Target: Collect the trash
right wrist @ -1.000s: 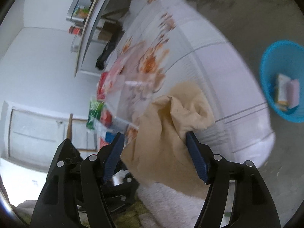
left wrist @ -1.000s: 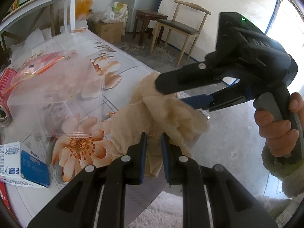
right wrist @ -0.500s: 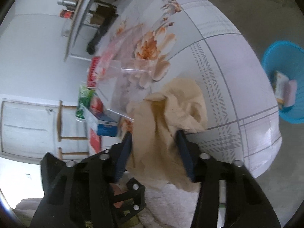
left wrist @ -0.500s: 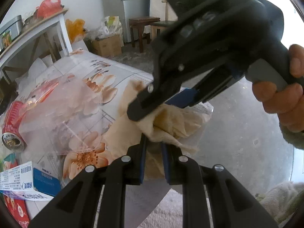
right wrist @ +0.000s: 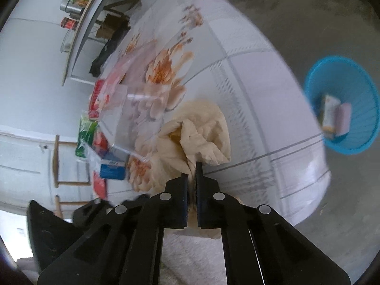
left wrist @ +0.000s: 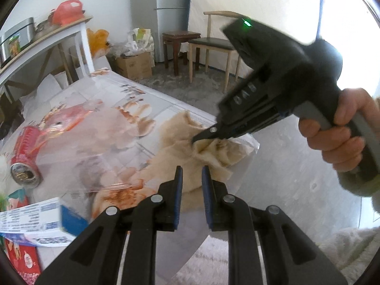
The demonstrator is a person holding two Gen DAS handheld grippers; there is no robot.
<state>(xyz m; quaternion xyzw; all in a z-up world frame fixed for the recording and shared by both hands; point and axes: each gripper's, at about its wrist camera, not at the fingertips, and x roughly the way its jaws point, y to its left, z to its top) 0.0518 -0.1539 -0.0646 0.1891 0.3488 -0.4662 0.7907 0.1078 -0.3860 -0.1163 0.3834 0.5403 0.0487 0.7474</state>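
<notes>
A crumpled beige paper (left wrist: 180,147) lies at the near edge of the flowered table (left wrist: 133,87) and hangs over it. My right gripper (left wrist: 197,139), held by a hand (left wrist: 342,130), comes in from the right; its tips pinch a raised fold of the paper. In the right wrist view the right gripper (right wrist: 192,168) has its pads together on that same paper (right wrist: 204,128). My left gripper (left wrist: 192,169) sits at the paper's near edge, its pads a narrow gap apart with paper filling the gap.
A clear plastic bag (left wrist: 83,137), a red can (left wrist: 26,154) and a blue-and-white carton (left wrist: 35,220) lie left of the paper. A blue basket (right wrist: 363,99) holding packets stands on the floor beyond the table's right edge. A chair (left wrist: 213,45) and stool stand behind.
The right gripper's jaws went from wide around the paper to closed on a fold of it. The left gripper rose and rolled a little, its narrow gap unchanged.
</notes>
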